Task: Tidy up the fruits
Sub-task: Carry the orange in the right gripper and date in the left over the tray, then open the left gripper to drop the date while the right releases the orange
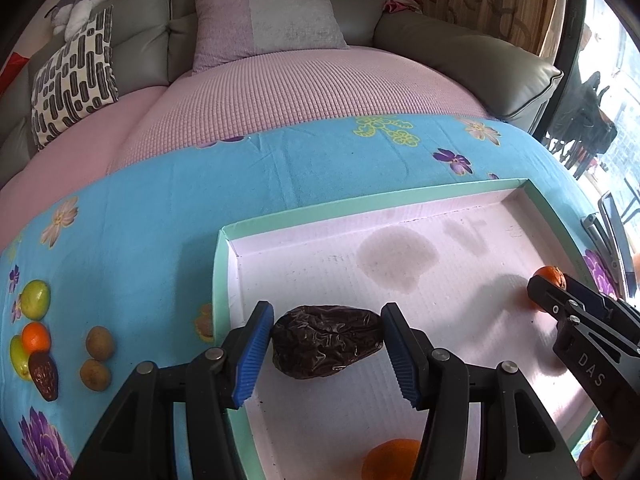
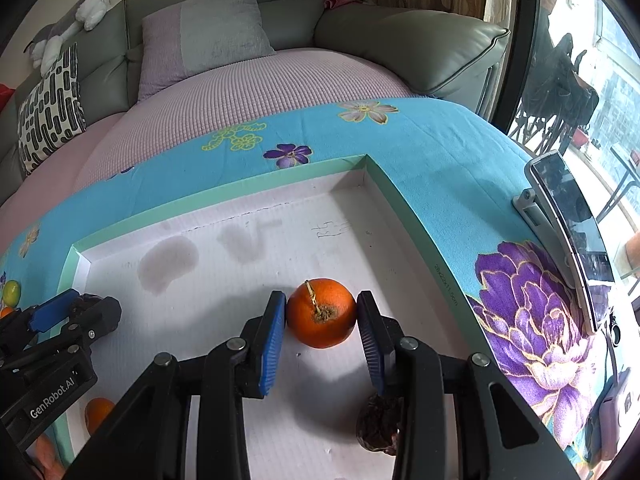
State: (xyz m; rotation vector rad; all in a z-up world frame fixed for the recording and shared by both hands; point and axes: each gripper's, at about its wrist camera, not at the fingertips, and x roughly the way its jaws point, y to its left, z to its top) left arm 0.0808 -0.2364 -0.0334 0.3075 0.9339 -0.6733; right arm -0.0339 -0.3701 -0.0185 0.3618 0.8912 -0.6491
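Note:
In the left wrist view my left gripper [image 1: 328, 316] holds a dark wrinkled date [image 1: 326, 344] by its two ends, low over the white floor of the green-rimmed tray [image 1: 360, 202]. My right gripper [image 2: 322, 300] has its blue pads against both sides of an orange [image 2: 321, 314] near the tray's [image 2: 224, 196] right wall. A second orange [image 1: 392, 460] and a second date [image 2: 380, 426] lie in the tray's near part. Each view shows the other gripper from the side: the right gripper [image 1: 552, 290] and the left gripper [image 2: 76, 310].
On the blue flowered cloth left of the tray lie a green fruit [image 1: 35, 298], an orange [image 1: 36, 336], a date [image 1: 44, 376] and two small brown fruits [image 1: 98, 356]. A phone on a stand [image 2: 568, 236] stands right of the tray. A sofa with cushions lies beyond.

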